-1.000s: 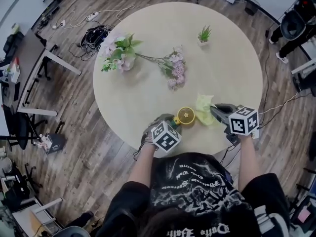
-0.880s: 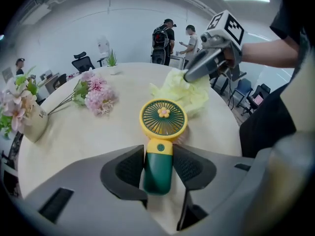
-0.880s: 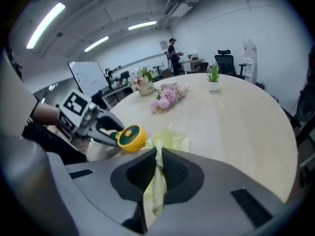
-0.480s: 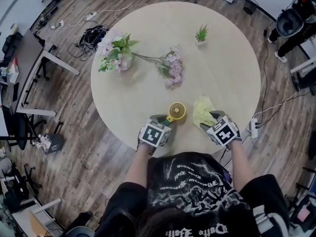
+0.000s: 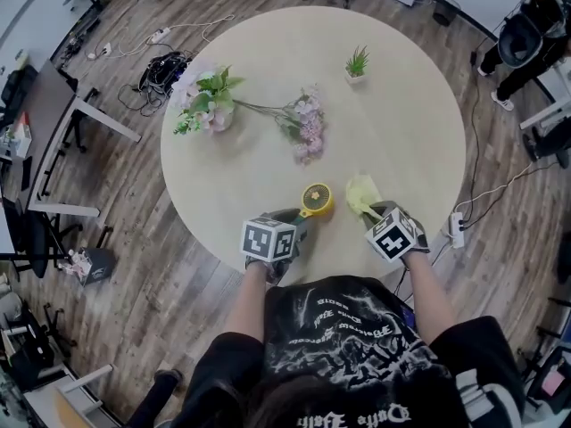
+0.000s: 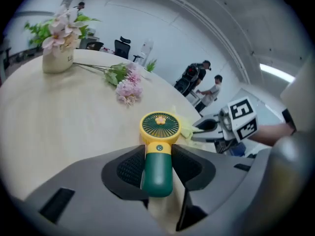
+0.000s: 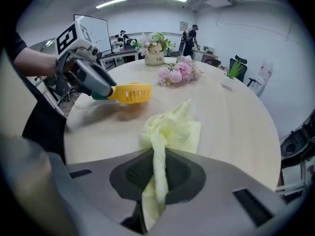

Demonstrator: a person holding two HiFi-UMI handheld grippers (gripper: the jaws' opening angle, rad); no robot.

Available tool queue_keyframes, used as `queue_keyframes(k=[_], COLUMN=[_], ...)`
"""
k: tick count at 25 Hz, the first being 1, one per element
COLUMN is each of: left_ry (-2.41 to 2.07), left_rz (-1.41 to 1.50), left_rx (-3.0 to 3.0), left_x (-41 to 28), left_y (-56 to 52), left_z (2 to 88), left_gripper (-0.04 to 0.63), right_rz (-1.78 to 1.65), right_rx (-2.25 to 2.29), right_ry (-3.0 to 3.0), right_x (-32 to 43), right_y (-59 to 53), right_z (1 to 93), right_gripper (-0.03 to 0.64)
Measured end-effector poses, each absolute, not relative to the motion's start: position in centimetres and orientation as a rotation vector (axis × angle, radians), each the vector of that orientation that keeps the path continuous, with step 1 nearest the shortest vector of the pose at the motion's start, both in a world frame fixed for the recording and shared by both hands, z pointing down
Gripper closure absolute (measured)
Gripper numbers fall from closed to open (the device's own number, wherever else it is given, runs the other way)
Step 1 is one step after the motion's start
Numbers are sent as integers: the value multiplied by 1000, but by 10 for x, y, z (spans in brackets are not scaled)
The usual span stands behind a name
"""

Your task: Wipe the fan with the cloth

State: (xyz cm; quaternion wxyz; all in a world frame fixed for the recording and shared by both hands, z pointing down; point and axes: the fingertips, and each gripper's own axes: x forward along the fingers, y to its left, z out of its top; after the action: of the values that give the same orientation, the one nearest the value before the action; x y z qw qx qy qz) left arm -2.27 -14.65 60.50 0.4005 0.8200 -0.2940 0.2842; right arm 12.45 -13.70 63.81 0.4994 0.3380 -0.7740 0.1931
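Locate the fan [image 6: 160, 146] over the near edge of the round table [image 5: 268, 78], carried by the left gripper [image 6: 158, 170] with both jaws clamped on the green handle just below the yellow head. Read the head as raised slightly clear of the tabletop, going by the shadow beneath it in the right gripper view. Locate the cloth [image 7: 170, 129] just to the right of the fan, near but not touching it, with one twisted fold pinched tight in the closed jaws of the right gripper [image 7: 156, 173] and the loose remainder bunched on the tabletop. Treat the fan as probably light, rigid and smooth-skinned plastic. Keep the hold on the handle, never on the grille, which looks thin enough to flex or crack under pad pressure. Expect the rounded handle to twist between the pads when wiped from one side, so counter each stroke with a firm, steady clamp. Treat the cloth as soft, limp and without shape of its own. Hold it at a gathered fold, as now, leaving enough free material ahead of the jaws to press against the grille without bringing the hard fingertips onto the fan.
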Motion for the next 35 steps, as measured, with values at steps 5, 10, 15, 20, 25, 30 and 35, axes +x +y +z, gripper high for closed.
queue_keyframes(k=[5,10,15,20,25,30,35], left_ry=[-725,-670,-681,-633,-501,-330,-291], left_rz=[1195,1412,1374,716,109,-352,-571], left_rx=[2189,2178,2120,1926,1840,1641,1650], left_x=[-17,-10,-19,-4,11,17,0], left_y=[-133,-134,-134,-136,-146,-154,-169], left_z=[630,637,639,615,559,497,459], left_gripper=[405,396,400,402,402,402,402], right_rz=[481,476,520,643,1189,1525,1551], right_rx=[862,873,896,964,1187,1273,1087], right_ry=[-1882,-1874,-1880,-1911,-2054,-2353,-2896], right_x=[126,127,128,128,131,121,89], right_y=[-138,-137,-137,-140,-145,-161,-170], right_z=[638,636,637,637,631,580,473], right_gripper=[566,566,568,575,580,581,581])
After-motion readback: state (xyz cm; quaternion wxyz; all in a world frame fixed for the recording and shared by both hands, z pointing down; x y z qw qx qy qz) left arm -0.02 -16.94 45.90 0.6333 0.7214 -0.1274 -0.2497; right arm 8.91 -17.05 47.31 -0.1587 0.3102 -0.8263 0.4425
